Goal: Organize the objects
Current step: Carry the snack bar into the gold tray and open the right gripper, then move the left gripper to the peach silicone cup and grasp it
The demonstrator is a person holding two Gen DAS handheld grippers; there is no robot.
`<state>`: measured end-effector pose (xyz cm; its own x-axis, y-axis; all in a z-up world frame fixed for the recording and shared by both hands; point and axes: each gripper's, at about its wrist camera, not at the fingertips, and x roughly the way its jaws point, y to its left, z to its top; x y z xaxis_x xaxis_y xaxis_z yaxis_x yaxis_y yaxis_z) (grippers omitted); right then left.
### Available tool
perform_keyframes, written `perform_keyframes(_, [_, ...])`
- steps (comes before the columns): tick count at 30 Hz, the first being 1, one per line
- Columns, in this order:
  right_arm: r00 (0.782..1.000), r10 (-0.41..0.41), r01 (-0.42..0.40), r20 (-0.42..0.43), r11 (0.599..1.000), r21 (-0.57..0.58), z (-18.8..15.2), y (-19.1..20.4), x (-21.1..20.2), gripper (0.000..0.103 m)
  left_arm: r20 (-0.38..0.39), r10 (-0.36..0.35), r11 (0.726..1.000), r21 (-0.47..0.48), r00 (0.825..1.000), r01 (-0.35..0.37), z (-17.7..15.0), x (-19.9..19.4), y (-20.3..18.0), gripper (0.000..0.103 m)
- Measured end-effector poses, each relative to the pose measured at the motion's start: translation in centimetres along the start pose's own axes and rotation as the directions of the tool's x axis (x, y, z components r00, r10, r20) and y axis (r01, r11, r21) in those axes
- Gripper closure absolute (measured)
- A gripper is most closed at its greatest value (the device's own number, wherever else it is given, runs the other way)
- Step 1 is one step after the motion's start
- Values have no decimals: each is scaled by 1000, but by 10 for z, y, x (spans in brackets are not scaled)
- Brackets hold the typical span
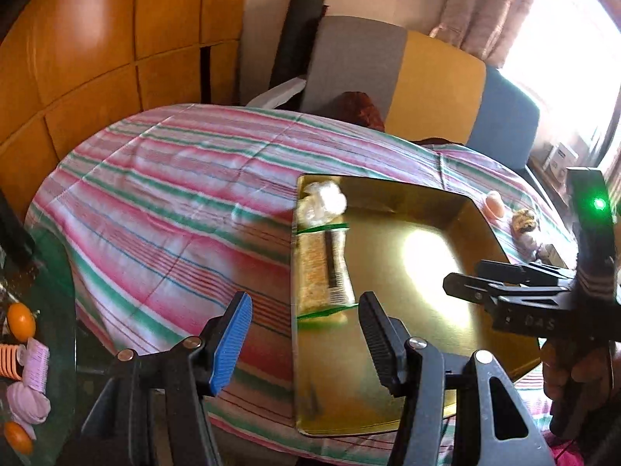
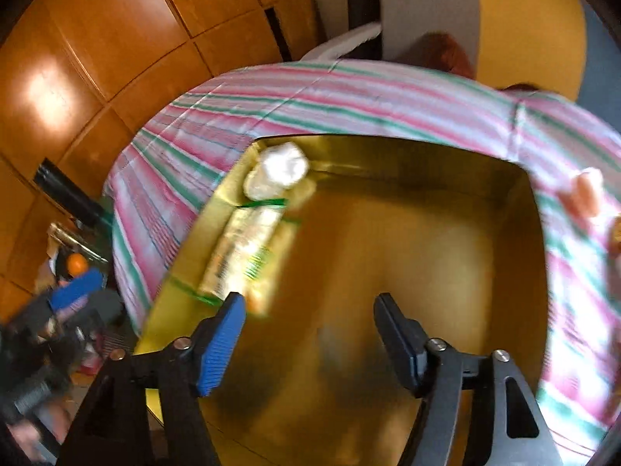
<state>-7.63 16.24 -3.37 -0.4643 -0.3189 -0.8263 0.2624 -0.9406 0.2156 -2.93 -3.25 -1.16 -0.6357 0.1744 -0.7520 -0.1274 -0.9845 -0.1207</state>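
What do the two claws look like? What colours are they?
Both are black plastic with silver bolts. The left claw has one bright blue ribbed pad and one black ribbed pad; the right claw has blue ribbed pads on both sides. Seen from the left, the right claw's body has a glowing green light and pale letters. A bare hand grips its handle.

A home bedroom: ahead of the claw, a striped bedspread [image 1: 186,202], wooden wall panels [image 1: 97,39] and curtains [image 1: 489,4].

A tray [image 1: 407,380] lies on the cloth-covered table [image 1: 174,194]; inside, along its left wall, a long packet [image 1: 324,268] lies with a crumpled wrapper [image 1: 324,200] just behind it; right of the tray, small items [image 1: 524,221] sit on the cloth
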Motion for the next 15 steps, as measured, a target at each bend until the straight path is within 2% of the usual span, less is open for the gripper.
perform_keyframes(7, [991, -92, 94, 95, 996, -13, -26, -27, -43, 21, 16, -1, 996, 89, 1000, 0, 2, -7, -39, 46])
perform_keyframes(15, [969, -182, 186, 168, 983, -9, -44, -55, -78, 10, 12, -23, 984, 174, 1000, 21, 3, -7, -76, 46])
